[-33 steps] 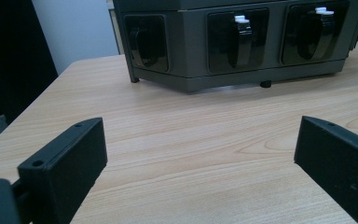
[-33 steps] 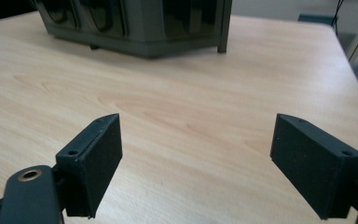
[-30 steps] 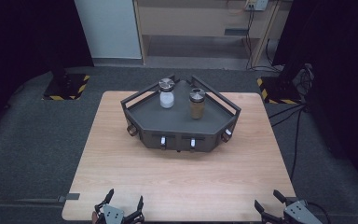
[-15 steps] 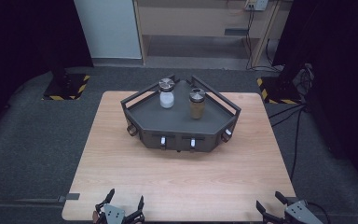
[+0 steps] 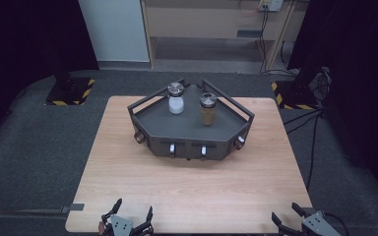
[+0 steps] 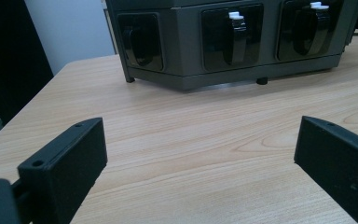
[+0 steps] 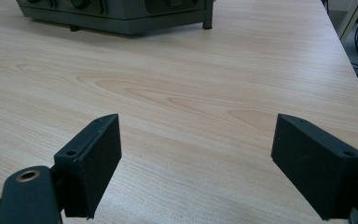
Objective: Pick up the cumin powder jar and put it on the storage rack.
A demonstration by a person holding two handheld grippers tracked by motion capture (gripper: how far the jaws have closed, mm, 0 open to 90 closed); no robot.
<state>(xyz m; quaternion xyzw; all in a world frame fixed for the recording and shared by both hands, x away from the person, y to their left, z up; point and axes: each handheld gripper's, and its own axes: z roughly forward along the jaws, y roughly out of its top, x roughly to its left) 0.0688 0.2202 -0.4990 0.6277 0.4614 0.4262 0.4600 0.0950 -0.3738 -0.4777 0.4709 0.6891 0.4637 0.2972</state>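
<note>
high view: two jars, white jar (image 5: 176, 104) and brown jar (image 5: 207, 114), on one rack (image 5: 187, 132); left tool (image 5: 132, 219) and right tool (image 5: 289, 220) open, empty.

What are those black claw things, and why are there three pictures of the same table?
The claws are two grabbing tools, one in each of a person's hands. One picture looks down from above: the left gripper and right gripper wait at the near edge of the wooden table. The other two pictures come from little cameras riding on each tool, looking out between its black jaws. Both stand open and hold nothing. On the table sits a dark grey rack with a white jar and a brown jar on top.
</note>
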